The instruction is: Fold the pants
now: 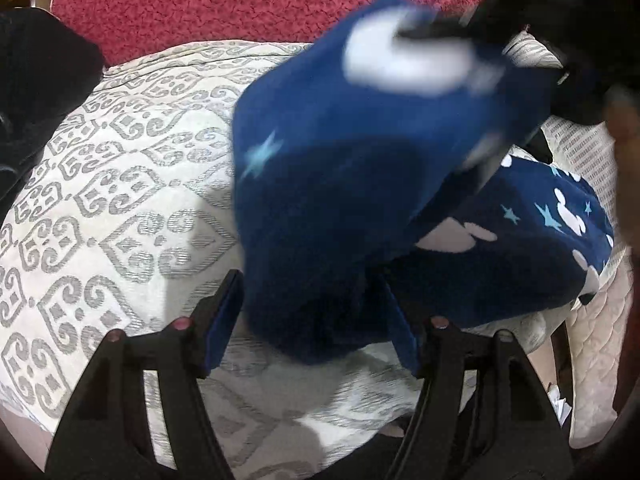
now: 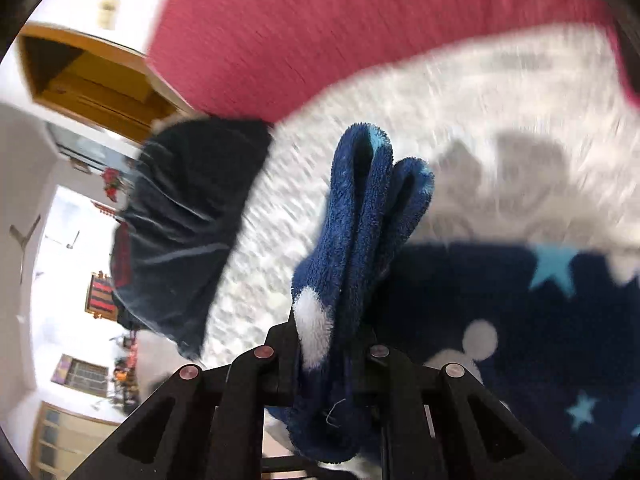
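The fleece pants [image 1: 344,200], dark blue with white mouse-head shapes and pale blue stars, hang lifted ahead of the left hand-held gripper [image 1: 312,312], motion-blurred, with a bulky fold of the cloth sitting between its two blue-padded fingers [image 1: 224,316]. The fingers stand wide apart on either side of the cloth; whether they press it or merely flank it cannot be told. The rest of the pants lies bunched on the bed to the right of that hand-held gripper, pattern side up.

In the right wrist view the pants [image 2: 360,240] show as a doubled-over edge standing up straight ahead of the right hand-held gripper [image 2: 328,344], which is clenched on the pants: the fleece is pinched between its black fingers and spills below them, a white patch right at the pinch. More of the patterned fleece spreads low and to the right of this hand-held gripper.

Under everything is the white quilted bedspread [image 1: 120,184] with a grey scroll pattern. Beyond it, farther ahead of both hand-held grippers, lies a pink-red blanket [image 1: 240,0]. A dark navy garment [image 2: 188,232] with gathered folds sits on the bedspread ahead and to the left of the right hand-held gripper, apart from the pants. Farther left a wooden door frame [image 2: 92,76] and a bright room show
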`<state>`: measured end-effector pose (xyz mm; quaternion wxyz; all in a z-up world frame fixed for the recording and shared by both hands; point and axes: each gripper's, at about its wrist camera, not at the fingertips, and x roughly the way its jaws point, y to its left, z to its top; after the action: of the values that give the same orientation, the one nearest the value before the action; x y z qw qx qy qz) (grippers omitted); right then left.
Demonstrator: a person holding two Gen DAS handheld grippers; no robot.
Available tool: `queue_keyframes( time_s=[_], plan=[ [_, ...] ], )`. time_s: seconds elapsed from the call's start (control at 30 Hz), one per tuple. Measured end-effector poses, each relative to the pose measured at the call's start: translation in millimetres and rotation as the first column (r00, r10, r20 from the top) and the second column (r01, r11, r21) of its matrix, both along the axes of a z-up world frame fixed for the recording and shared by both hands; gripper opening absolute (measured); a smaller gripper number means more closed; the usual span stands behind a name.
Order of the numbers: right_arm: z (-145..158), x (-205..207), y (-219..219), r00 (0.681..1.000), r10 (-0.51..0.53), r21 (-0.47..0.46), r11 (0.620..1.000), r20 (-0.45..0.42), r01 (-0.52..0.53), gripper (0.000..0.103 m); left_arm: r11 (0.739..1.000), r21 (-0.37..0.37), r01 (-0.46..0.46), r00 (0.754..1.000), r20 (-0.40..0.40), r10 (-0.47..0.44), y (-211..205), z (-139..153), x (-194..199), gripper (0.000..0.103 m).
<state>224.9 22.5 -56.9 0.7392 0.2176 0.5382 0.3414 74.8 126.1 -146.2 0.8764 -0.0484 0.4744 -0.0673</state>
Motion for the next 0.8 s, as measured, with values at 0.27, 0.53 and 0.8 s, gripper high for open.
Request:
queue_keyframes(
  time_s=[0.27,0.53,0.8],
  plan=[
    [82,-28,-46,0.976,-0.084,-0.026,0.996,0.199,0.091,0.014,0.998,0.049,-0.051,0.995,0.085,0.046,-44,19,-4,0.075],
    [64,-45,-111,0.972,-0.163,-0.096,0.979,0.17,0.181,0.014,0.992,0.095,-0.085,0.993,0.093,0.076,-42,19,-2,0.024],
    [-40,-51,-162,0.982,-0.181,-0.166,0.971,-0.048,0.171,0.015,0.99,0.135,-0.052,0.997,0.062,0.044,-47,7,-15,0.024]
  ],
)
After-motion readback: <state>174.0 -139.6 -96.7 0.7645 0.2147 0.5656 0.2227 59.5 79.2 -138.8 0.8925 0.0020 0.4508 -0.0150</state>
